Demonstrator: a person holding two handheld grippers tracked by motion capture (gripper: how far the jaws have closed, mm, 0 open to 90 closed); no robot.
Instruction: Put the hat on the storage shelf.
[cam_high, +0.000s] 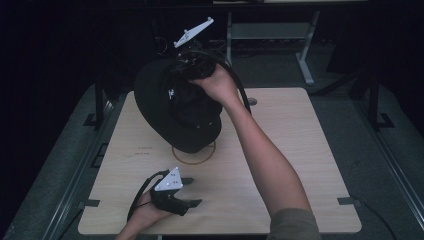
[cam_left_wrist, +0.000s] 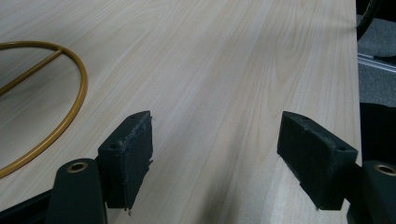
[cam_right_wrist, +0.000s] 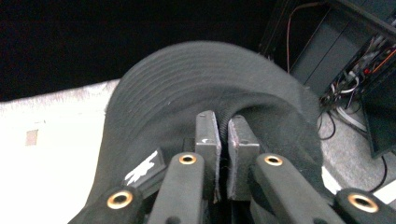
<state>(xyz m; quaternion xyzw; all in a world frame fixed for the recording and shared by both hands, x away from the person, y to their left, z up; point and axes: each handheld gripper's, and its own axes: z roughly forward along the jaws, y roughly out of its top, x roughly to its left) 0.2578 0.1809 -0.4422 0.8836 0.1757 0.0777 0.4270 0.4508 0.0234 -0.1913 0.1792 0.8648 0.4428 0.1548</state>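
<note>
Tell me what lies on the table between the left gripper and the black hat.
Bare wood and the near arc of the gold ring: in the high view, the left gripper rests open and apart from the hat.

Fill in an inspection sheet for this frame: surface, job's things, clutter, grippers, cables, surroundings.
Surface: light wooden table with a printed gold circle.
Job's things: black hat, lifted and tilted, its lower edge over the circle; whether it touches the table cannot be told.
Clutter: nothing seen.
Grippers: right gripper pinches a fold of the hat's fabric, jaws nearly together; left gripper is open, nothing between its jaws, low over the table's near edge.
Cables: one trails from the left gripper, one loops from the right gripper.
Surroundings: dark room, grey floor, a metal frame behind the table.
</note>
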